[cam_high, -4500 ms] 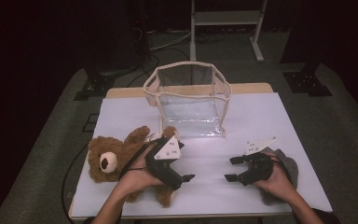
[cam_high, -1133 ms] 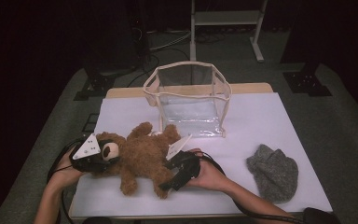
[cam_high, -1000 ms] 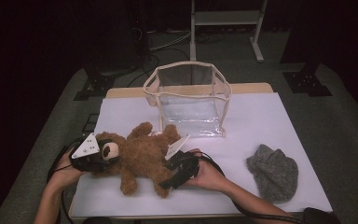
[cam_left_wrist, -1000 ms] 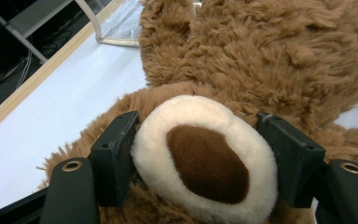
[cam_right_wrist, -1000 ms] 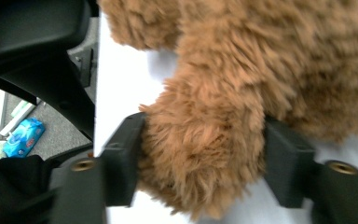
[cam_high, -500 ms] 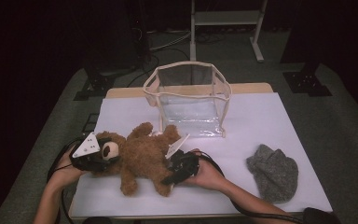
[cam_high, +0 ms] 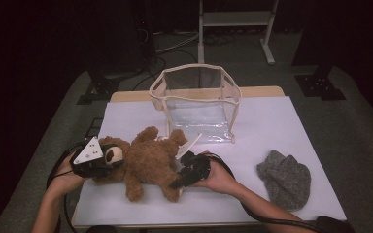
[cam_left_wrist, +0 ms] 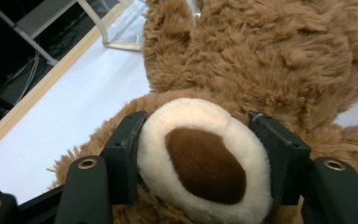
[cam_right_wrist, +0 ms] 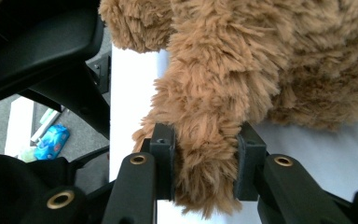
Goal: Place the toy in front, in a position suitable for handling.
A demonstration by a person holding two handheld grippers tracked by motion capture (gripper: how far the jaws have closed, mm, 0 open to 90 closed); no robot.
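Both grippers' jaws have just been closing on the teddy bear (cam_high: 145,162), lying on its back at the white table's (cam_high: 272,126) front left. Left gripper (cam_high: 108,166): pinches the cream muzzle. Right gripper (cam_high: 176,183): clamps one leg. Clear pouch (cam_high: 196,104): behind. Grey knit hat (cam_high: 285,178): far right.

Bare surface (cam_high: 267,126) lies open between the clear bag (cam_high: 196,104) and the grey hat (cam_high: 285,178), while the teddy bear (cam_high: 148,162) blocks the front left.
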